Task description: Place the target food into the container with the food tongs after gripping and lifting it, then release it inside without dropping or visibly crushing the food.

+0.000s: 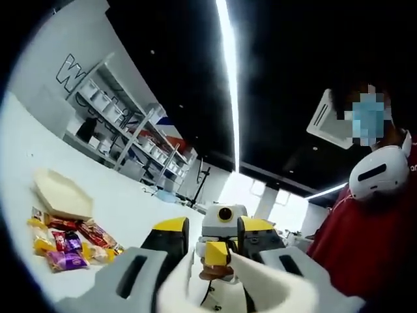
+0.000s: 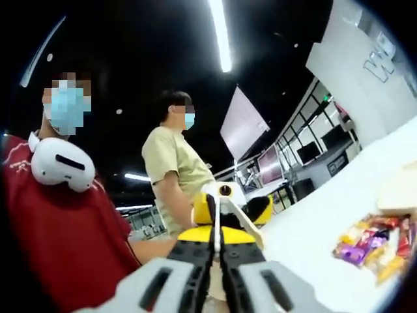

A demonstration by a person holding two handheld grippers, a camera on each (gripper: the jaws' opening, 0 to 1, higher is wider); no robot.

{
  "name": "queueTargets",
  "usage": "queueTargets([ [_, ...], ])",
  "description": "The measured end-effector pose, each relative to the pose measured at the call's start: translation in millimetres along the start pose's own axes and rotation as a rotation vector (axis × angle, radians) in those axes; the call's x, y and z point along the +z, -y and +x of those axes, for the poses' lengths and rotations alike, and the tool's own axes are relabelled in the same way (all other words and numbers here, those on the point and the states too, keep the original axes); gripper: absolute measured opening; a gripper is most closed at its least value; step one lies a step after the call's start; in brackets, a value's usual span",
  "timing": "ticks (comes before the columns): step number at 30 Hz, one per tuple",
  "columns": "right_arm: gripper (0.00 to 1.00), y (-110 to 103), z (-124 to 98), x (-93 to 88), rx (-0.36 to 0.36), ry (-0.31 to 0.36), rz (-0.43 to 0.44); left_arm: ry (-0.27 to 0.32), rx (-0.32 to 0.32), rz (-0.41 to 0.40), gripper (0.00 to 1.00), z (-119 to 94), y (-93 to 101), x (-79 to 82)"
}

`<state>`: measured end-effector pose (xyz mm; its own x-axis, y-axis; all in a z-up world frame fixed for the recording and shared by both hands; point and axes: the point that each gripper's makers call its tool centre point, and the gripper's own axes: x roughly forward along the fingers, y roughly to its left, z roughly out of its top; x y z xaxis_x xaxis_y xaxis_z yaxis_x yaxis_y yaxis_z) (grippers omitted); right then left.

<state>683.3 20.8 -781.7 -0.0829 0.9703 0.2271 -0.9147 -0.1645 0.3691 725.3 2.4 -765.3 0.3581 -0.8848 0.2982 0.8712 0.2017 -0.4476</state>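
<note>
White table point(image 1: 130, 202) in the left gripper view carries bright snack packets point(image 1: 68, 242) beside a pale hexagonal container point(image 1: 62, 193); the left gripper point(image 1: 212, 242) stands wide around a white object, facing the other tool. In the right gripper view, the right gripper point(image 2: 217, 242) pinches white food tongs point(image 2: 225, 212), lifted clear of the packets at right.

Snack packets point(image 1: 68, 244) on the table point(image 1: 130, 208) — just beside the container point(image 1: 62, 193), shelving point(image 1: 124, 134) well behind.

Dark ceiling with bright strip light point(image 1: 228, 78) overhead; white surface point(image 1: 130, 208) glares, overexposed. Strong fisheye bending at edges; foreground soft, slightly blurred.
</note>
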Motion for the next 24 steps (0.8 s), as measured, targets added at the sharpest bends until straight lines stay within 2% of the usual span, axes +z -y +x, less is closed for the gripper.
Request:
queueTargets([
  [5, 0.0, -0.5, 2.3, -2.9, -0.011, -0.042, -0.051, -0.02, 0.009, -0.01, 0.29, -1.6, -1.4, -2.2],
  [13, 0.0, -1.8, 3.7, 0.7, -0.046, -0.104, -0.153, -0.017, 0.01, -0.008, 0.31, -3.0, -2.2, -0.3],
  [15, 0.0, -1.9, 4.4, 1.2, -0.051, -0.116, -0.178, -0.02, 0.007, -0.03, 0.31, -3.8, -2.9, -0.8],
  [18, 0.0, -2.6, 5.4, 2.0, -0.046, -0.118, -0.182, -0.009, -0.001, -0.027, 0.31, -4.3, -1.4, 1.5],
  [24, 0.0, -3.9, 6.3, 8.0, -0.025, -0.075, -0.158, 0.005, -0.002, 0.009, 0.31, -3.2, 2.5, 5.6],
])
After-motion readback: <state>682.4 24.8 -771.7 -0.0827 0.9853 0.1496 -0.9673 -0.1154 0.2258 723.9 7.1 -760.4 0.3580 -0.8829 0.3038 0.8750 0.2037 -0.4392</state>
